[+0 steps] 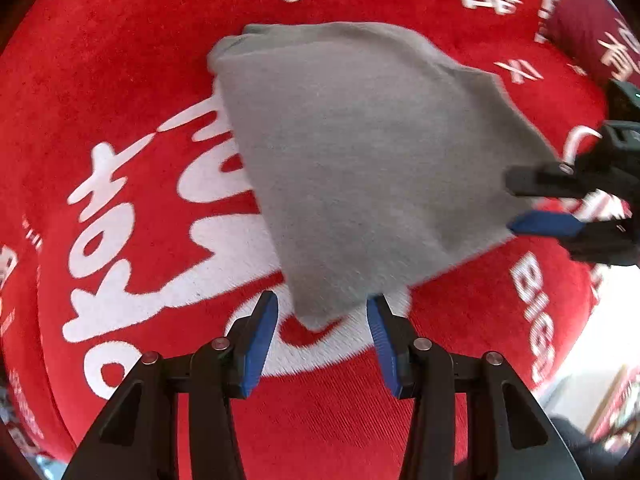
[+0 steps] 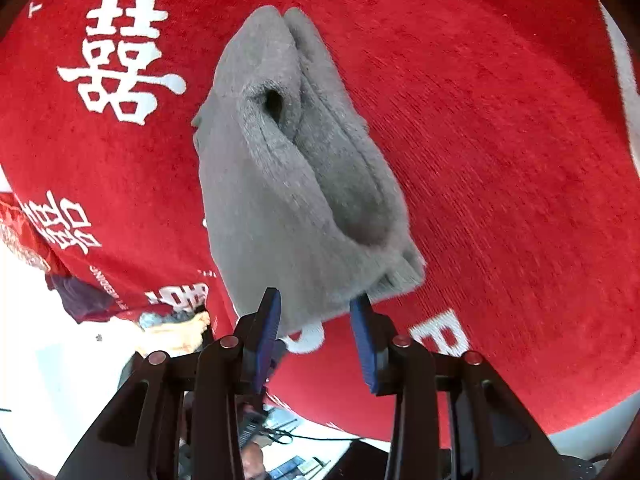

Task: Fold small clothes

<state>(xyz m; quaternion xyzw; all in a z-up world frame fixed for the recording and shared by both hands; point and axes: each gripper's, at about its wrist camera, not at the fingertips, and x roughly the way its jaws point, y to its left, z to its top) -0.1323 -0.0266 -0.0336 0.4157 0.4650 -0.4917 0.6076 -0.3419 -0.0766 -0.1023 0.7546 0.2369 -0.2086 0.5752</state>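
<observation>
The grey garment [image 1: 360,168] lay already doubled on the red cloth [image 1: 120,60], its near corners between the part-open, non-gripping left gripper [image 1: 322,320] and right gripper [image 2: 316,316], so final folds probably remained.

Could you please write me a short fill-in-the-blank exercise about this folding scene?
1. The garment between the claws is ____ in colour.
2. It lies on a ____ cloth printed with white characters.
3. The pads on the fingers of the left claw are ____.
4. In the left wrist view, the right claw enters from the ____ edge of the picture.

Missing words: grey; red; blue; right
</observation>
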